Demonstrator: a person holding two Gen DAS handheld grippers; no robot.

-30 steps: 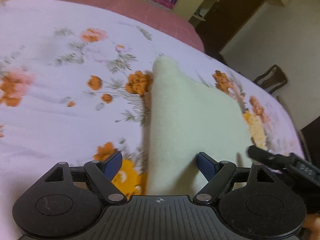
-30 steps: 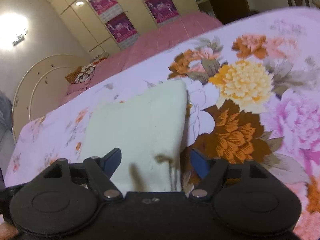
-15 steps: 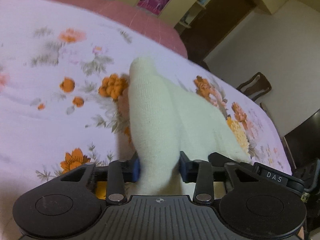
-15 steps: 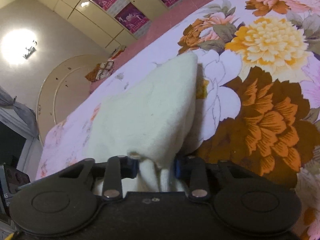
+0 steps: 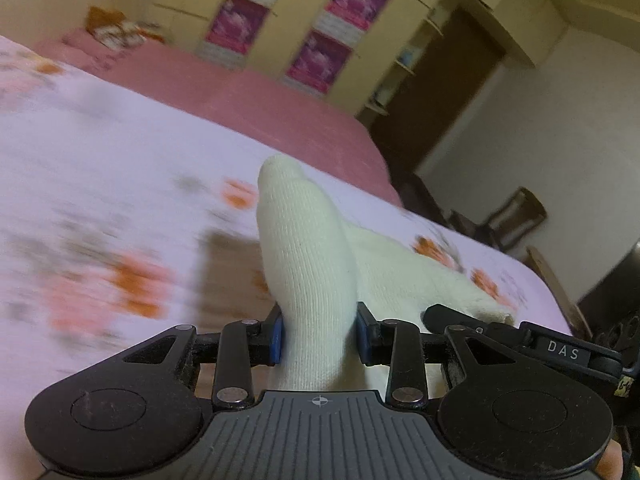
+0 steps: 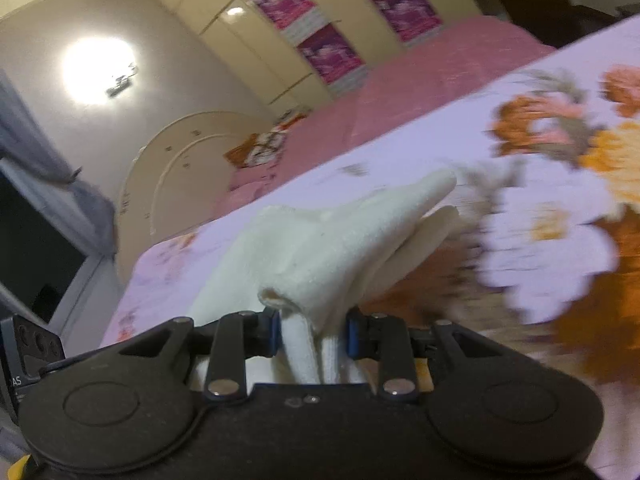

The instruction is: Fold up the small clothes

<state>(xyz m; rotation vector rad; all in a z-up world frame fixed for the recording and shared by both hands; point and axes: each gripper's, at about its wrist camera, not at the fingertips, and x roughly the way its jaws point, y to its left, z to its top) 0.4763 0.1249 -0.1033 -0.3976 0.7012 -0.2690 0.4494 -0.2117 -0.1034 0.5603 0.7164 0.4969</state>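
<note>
- While raised above the floral bedspread [image 5: 100, 184], the cream garment [image 5: 308, 264] hangs between both claws.
- Left claw [image 5: 318, 334]: clenched on garment's near edge, at 6 o'clock.
- Right claw [image 6: 310, 330]: clenched on bunched garment [image 6: 320, 248], at 6 o'clock.

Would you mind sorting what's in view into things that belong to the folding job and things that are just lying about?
Belongs to the job:
- cream knit garment
- left gripper, shut on it
- right gripper, shut on it
- floral bedspread under it

Just lying about:
- pink posters
- wooden chair
- patterned cushion
</note>
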